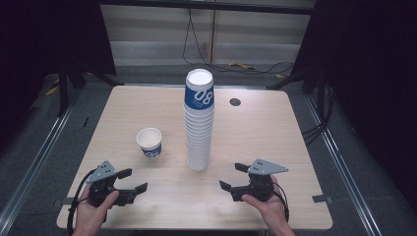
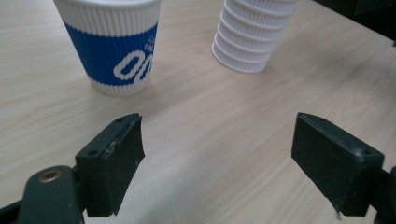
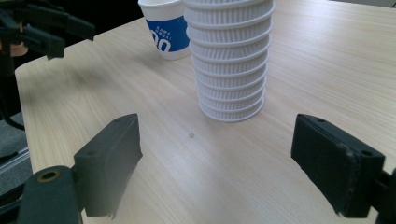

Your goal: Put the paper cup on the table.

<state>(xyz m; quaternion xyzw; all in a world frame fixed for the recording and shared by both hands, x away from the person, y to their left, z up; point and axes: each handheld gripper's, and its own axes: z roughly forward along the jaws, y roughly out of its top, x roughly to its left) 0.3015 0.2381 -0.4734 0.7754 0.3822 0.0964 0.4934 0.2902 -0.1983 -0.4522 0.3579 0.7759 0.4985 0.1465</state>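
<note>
A tall stack of white ribbed paper cups [image 1: 199, 123], its top cup blue-banded, stands upright at the table's middle. A single blue-and-white cup [image 1: 149, 142] stands upright to its left. My left gripper [image 1: 136, 179] is open near the front left edge, below that cup and apart from it. In the left gripper view the single cup [image 2: 114, 46] and the stack [image 2: 252, 32] lie beyond the open left gripper [image 2: 218, 128]. My right gripper [image 1: 229, 175] is open at the front right. Its own view shows the right gripper [image 3: 217, 126] with nothing between its jaws, facing the stack [image 3: 231, 60] and the cup [image 3: 166, 32].
The light wooden table [image 1: 255, 132] has a round cable hole [image 1: 235, 102] at the back right. Dark curtains flank the scene, and cables [image 1: 246, 66] lie on the floor behind. The other hand's gripper [image 3: 46, 28] shows at the upper left of the right gripper view.
</note>
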